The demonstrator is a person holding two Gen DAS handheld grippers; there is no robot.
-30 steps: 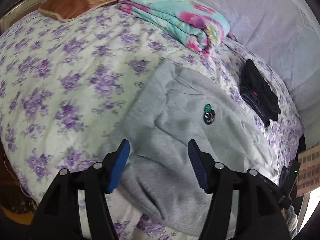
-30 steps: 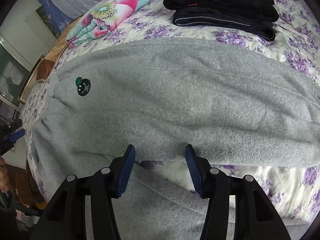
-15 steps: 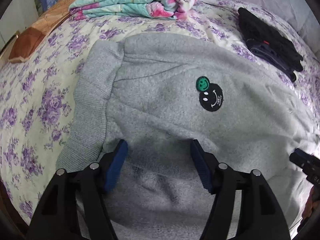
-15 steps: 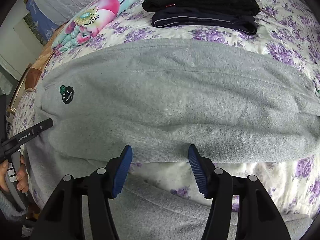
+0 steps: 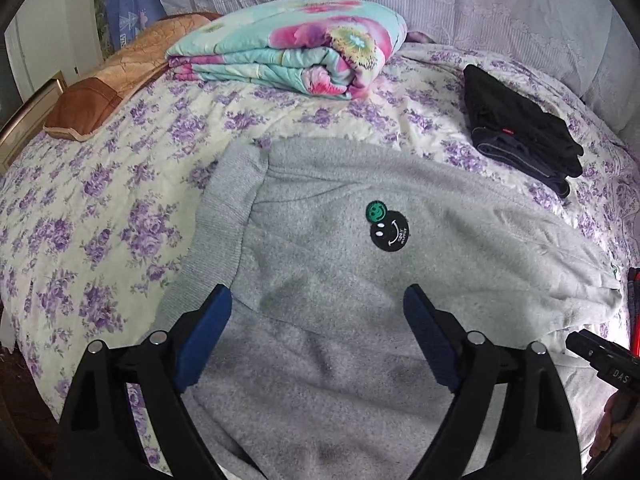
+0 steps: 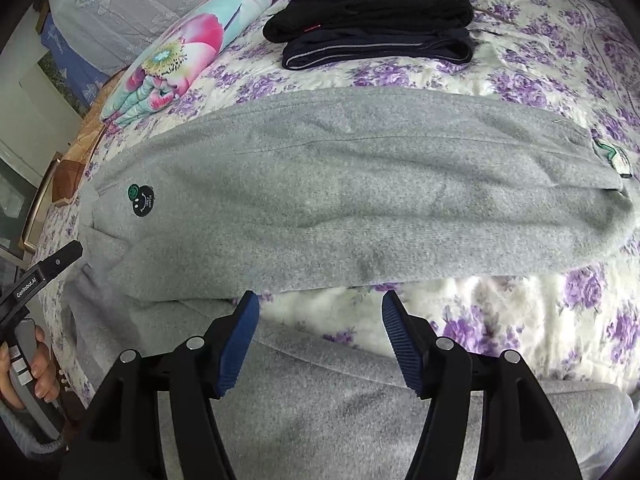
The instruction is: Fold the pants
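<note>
The near leg of the grey pants (image 6: 360,432) runs under my right tongs (image 6: 320,340) and out of frame, its cuff hidden. The pants (image 5: 340,280) lie spread on the floral bed (image 5: 100,200). Since a second ago, my left tongs (image 5: 318,332) have swung from the bed's edge to face the smiley patch (image 5: 387,226). Both tongs are opening, pads clear, gripping nothing.

pants (image 5: 360,280) flat on bedspread (image 5: 100,208); quilt (image 5: 288,52), folded clothes (image 5: 520,140) behind.
</note>
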